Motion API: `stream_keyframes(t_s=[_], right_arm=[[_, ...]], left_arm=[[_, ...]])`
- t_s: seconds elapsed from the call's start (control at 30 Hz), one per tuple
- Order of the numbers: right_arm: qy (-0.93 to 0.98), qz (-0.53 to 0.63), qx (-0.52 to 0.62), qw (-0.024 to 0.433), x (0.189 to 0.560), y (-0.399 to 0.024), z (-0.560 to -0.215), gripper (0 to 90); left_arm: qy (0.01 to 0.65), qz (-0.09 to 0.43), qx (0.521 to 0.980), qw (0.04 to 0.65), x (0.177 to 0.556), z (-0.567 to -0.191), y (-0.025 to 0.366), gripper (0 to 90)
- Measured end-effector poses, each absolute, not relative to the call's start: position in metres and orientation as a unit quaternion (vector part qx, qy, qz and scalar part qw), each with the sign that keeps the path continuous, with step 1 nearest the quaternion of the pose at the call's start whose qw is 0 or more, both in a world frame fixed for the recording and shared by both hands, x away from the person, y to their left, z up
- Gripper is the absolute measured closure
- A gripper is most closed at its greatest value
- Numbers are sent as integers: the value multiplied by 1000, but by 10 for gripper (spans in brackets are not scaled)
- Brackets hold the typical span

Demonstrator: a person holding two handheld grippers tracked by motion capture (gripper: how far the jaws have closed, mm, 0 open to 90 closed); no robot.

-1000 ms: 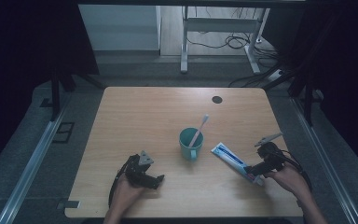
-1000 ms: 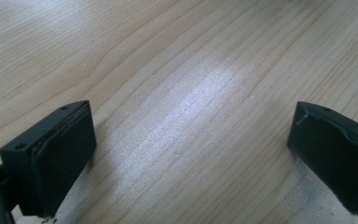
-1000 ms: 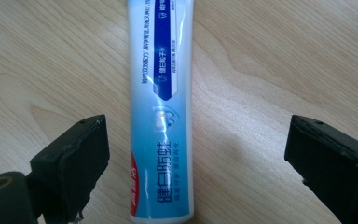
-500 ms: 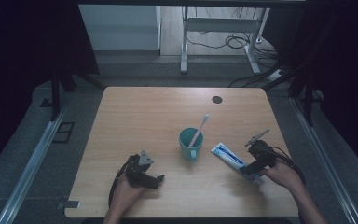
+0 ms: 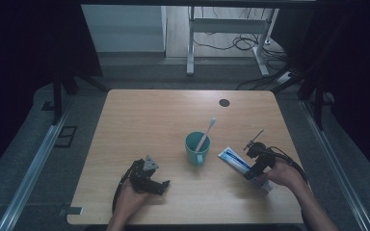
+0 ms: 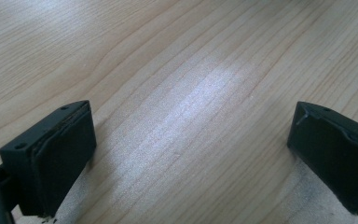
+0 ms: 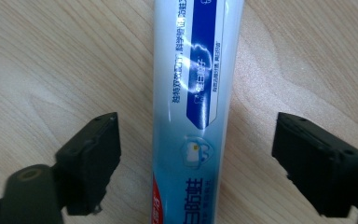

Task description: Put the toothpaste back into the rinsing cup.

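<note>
Standing just to the left of the right gripper (image 5: 253,169) in the high view, a teal mug (image 5: 196,148) holds a toothbrush (image 5: 205,134) that leans up toward the table's far side; nothing lies between the mug and the toothpaste box (image 5: 236,161). The wooden table (image 5: 139,120) also carries a small dark round hole (image 5: 224,102) near its far edge, well beyond both grippers. In the right gripper view the box (image 7: 193,107) runs lengthwise between the two black jaws, with bare wood showing on either side of it; the jaws have just been closing around it but do not yet press it. The right hand (image 5: 282,174) reaches in low, its gripper angled down over the box's near end. The left gripper (image 5: 160,184) rests on the table, far left of the mug, jaws wide apart over bare wood, the left hand (image 5: 127,197) cupped behind it.
</note>
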State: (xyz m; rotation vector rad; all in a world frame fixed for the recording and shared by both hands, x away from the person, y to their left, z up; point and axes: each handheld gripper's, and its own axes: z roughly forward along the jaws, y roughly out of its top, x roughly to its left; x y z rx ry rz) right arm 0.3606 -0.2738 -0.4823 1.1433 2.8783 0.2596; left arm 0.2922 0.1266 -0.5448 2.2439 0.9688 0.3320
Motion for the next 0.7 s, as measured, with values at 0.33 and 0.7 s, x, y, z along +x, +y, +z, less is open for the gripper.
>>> stream_keyframes(t_s=[0.33,0.7], right_arm=[[930,38,365,0,370,-265,-488,298],[930,15,366,-6,376,-253,-490,403]], left_arm=[[371,127,858,331,292,-545,127,11],[371,127,858,331,292,-545,127,10]])
